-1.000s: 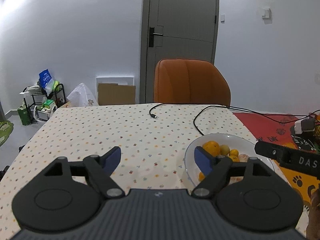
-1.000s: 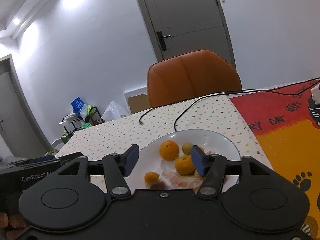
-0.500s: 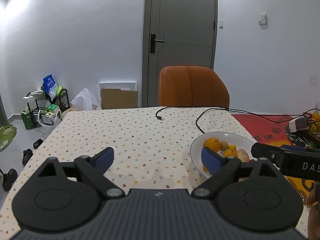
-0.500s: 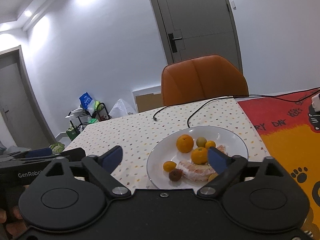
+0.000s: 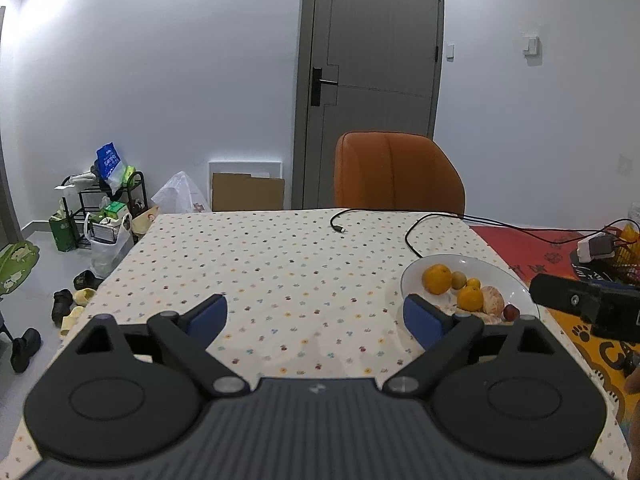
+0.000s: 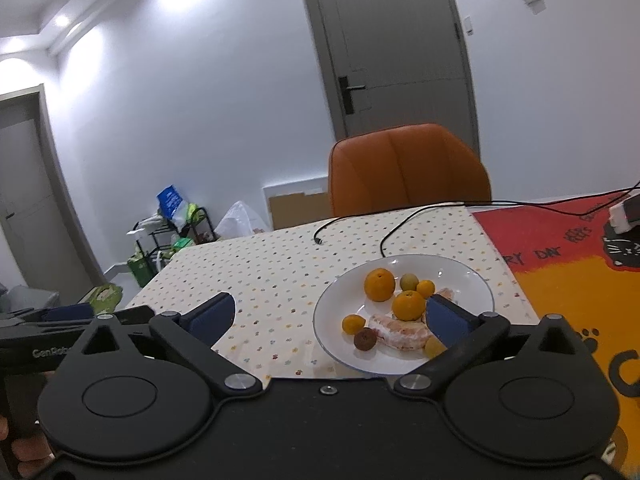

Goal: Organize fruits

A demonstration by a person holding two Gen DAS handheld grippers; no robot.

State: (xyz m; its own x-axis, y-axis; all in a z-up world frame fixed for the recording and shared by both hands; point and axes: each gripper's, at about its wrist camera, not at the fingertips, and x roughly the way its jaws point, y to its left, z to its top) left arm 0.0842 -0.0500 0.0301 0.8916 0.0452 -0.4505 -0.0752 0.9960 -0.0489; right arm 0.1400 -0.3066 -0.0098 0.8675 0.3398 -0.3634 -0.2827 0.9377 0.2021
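Observation:
A white plate on the dotted tablecloth holds fruit: a large orange, a smaller orange, a greenish round fruit, small kumquats, a peeled pomelo piece and a dark lychee. My right gripper is open, raised above the near edge of the plate, nothing between its fingers. My left gripper is open above bare tablecloth, the plate just past its right finger. The other gripper's body shows at right in the left wrist view.
An orange chair stands at the table's far side before a grey door. Black cables run over the far table. A red and yellow mat with a charger lies right of the plate. Floor clutter sits far left.
Both grippers have pulled back and risen from the plate, so the table and fruit look farther off. Both sets of fingers have spread wider. The fruit has stayed put.

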